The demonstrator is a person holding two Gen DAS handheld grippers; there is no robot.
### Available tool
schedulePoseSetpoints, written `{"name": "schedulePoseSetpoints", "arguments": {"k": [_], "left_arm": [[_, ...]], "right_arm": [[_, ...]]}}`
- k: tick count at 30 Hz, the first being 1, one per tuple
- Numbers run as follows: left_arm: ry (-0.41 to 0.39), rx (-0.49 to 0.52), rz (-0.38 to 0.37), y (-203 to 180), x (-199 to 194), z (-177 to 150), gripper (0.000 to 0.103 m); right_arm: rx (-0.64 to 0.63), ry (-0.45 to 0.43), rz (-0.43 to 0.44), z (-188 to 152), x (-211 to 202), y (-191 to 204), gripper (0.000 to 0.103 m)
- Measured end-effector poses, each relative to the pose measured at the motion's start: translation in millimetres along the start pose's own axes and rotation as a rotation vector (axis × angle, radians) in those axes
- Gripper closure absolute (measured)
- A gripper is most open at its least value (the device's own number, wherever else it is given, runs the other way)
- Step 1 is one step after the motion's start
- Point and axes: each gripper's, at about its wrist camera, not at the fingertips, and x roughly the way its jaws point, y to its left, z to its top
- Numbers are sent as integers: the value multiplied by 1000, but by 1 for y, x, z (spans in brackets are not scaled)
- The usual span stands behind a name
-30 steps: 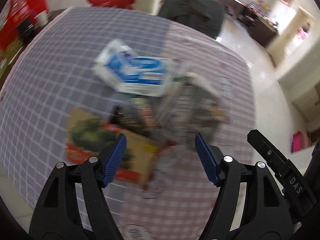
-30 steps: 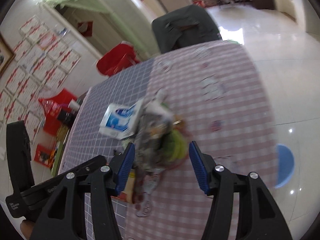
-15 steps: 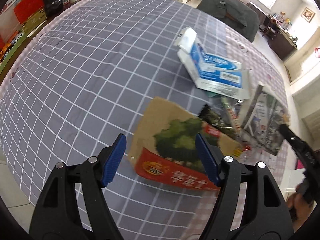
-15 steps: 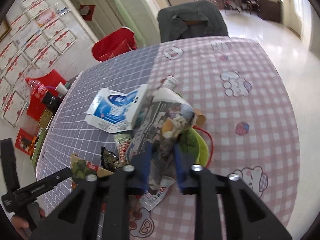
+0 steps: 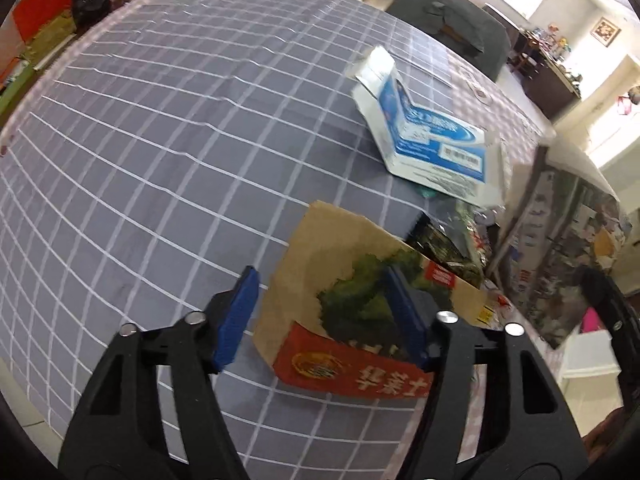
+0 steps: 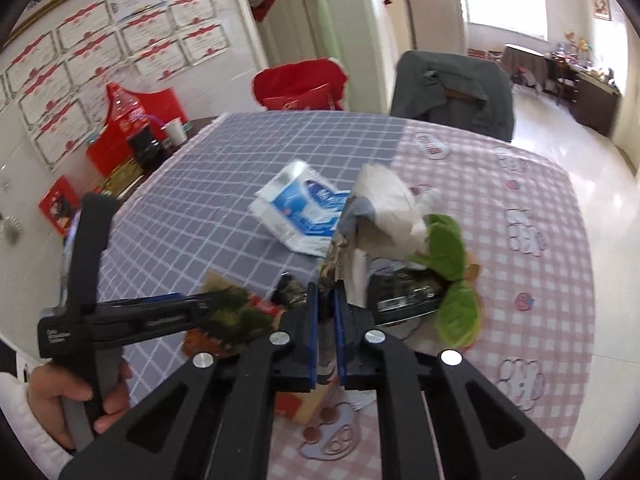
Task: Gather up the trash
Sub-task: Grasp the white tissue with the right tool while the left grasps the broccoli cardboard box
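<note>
- While the left gripper [image 5: 320, 316] hangs low over the grey-checked half of the counter [image 5: 140, 140], its jaws have just been closing and now stand part-way apart. In the left wrist view the left blue pad sits over bare cloth just left of the cardboard carton piece [image 5: 328, 264], and the right pad overlaps its printed green face.
- That carton piece lies flat in the lower middle of that view. Its left edge falls between the two pads, and its long side runs rightward toward the lower right of the frame. No pad presses on it that I can see, so I judge the coming move turns on shifting a little right, or catching that near left edge.
- Further right and higher in the same view, the blue-and-white box [image 5: 424, 136] lies open on the cloth, well apart from this gripper.
- At the right edge of that view, the folded newspaper [image 5: 560, 240] stands lifted.
- In the right wrist view the right gripper [image 6: 326, 312] has just been closing and is now clamped on the newspaper's lower edge. The paper bundle [image 6: 384, 208] rises to the upper right of the pads.
- Green leaves [image 6: 452, 280] and a dark wrapper [image 6: 404, 292] lie just right of that grip.
</note>
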Motion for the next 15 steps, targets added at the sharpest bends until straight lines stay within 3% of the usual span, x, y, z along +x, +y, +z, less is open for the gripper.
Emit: {"name": "schedulePoseSetpoints", "arguments": {"k": [5,8,12,15], "left_arm": [[19,26,3,-10,3,-4,49],[5,-54,36,0,-6,-8,45],[8,-156,4,12,-14,-25,36],[27,-196,-29,14,-7,-35,36]], "right_arm": [[16,13,31,-6,4,8,95],[25,9,29,-7,0,8,95],[52,6,36,-9,-3,6,95],[49,15,56,-17,-1,15,95]]}}
